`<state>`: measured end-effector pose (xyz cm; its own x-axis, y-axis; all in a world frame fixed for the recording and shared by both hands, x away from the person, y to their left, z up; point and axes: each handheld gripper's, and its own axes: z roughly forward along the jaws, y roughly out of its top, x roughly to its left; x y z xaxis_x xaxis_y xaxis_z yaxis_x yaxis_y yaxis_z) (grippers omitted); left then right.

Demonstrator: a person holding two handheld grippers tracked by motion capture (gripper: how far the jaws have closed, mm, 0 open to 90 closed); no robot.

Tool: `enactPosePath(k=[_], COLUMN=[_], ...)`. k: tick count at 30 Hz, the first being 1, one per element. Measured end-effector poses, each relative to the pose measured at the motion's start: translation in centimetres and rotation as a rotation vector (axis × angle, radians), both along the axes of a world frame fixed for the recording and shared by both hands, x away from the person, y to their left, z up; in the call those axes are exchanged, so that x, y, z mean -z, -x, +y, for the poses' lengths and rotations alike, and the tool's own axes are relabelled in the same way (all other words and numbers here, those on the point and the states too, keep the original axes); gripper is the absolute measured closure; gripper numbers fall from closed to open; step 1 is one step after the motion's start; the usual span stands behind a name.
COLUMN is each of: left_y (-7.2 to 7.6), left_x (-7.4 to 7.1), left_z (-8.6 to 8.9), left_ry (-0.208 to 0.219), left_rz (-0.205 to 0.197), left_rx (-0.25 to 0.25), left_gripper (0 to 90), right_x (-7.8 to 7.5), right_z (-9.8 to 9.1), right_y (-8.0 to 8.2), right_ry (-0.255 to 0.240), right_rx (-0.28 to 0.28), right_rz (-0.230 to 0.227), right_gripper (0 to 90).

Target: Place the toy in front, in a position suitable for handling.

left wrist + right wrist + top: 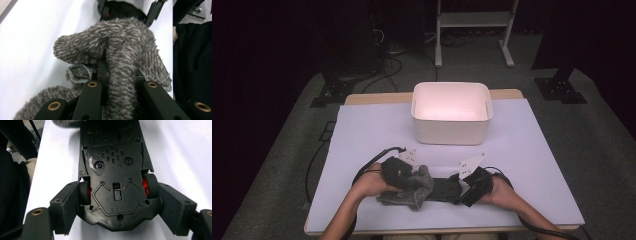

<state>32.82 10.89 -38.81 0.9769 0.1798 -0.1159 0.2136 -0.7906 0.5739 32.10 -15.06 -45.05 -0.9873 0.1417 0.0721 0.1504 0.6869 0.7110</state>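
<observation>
At the near edge of the white-covered bench, around six o'clock in the high view, two hands work on a black toy car lying belly-up. The right tool is clamped across the car's tail, a jaw pressing on each red-hubbed rear wheel, as the right gripper view shows. The left tool is clenched on a fuzzy grey cloth, which bunches between its jaws and drapes over the car's far end, at about nine o'clock from the right tool. Judging by this, the wiping or wrapping of the car is under way, not finished; the underside is mostly bare. Beyond, toward twelve o'clock, a white bin stands empty, so putting anything away looks yet to come.
</observation>
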Motion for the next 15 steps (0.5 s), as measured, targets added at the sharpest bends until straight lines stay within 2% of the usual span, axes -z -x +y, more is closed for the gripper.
enactPosePath(k=[4, 8, 11, 15], left_y=[-0.4, -0.6, -0.8, -1.1], left_x=[0.1, 0.3, 0.4, 1.1], left_z=[-2.3, -4.5, -5.8, -7.0], left_ry=[0.005, 0.014, 0.028, 0.022], left_rz=[0.003, 0.002, 0.007, 0.011], left_rx=[0.045, 0.088, 0.103, 0.123], left_gripper=[76.7, 76.7, 76.7, 76.7], right_x=[-0.3, -0.2, -0.2, -0.1], right_z=[0.2, 0.3, 0.4, 0.8], right_y=[0.2, 0.2, 0.2, 0.3], right_ry=[-0.005, -0.01, -0.017, -0.02], right_rx=[-0.003, -0.003, -0.003, -0.006], right_rz=[-0.026, -0.025, -0.025, -0.023], right_gripper=[22.5, 22.5, 22.5, 22.5])
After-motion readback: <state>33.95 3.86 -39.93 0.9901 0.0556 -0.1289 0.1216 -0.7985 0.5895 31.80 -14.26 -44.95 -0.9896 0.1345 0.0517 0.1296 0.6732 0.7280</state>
